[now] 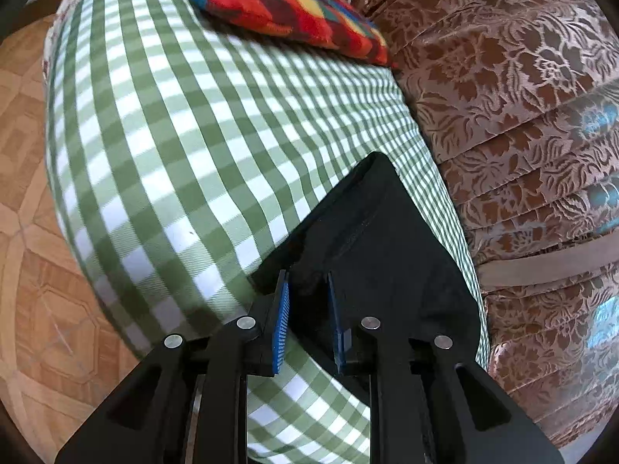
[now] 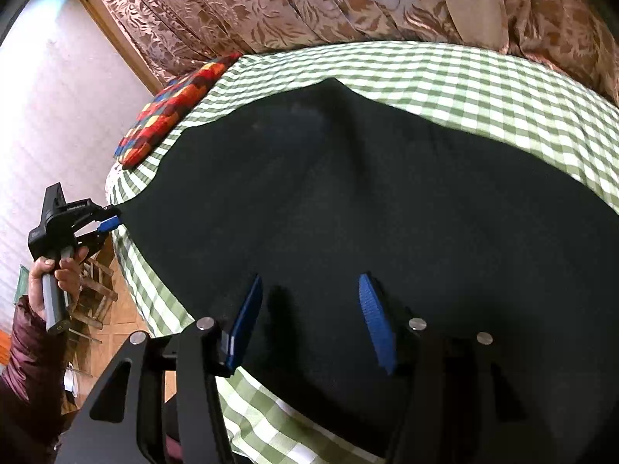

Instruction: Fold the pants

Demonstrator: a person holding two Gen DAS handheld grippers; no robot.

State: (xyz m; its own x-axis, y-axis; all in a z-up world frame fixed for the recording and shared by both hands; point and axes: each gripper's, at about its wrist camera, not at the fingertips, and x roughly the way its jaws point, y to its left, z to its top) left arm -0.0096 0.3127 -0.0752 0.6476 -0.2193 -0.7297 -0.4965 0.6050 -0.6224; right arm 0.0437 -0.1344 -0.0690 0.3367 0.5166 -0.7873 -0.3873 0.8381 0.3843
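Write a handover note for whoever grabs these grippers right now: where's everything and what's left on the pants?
Left hand-held gripper: open, at one end of the black pants.
Right hand-held gripper: open, over the pants' near edge, holding nothing.
The pants lie spread on the green checked cloth; a colourful cushion sits beyond them.
Done: no fold visible yet.
Left: grip both ends and fold.
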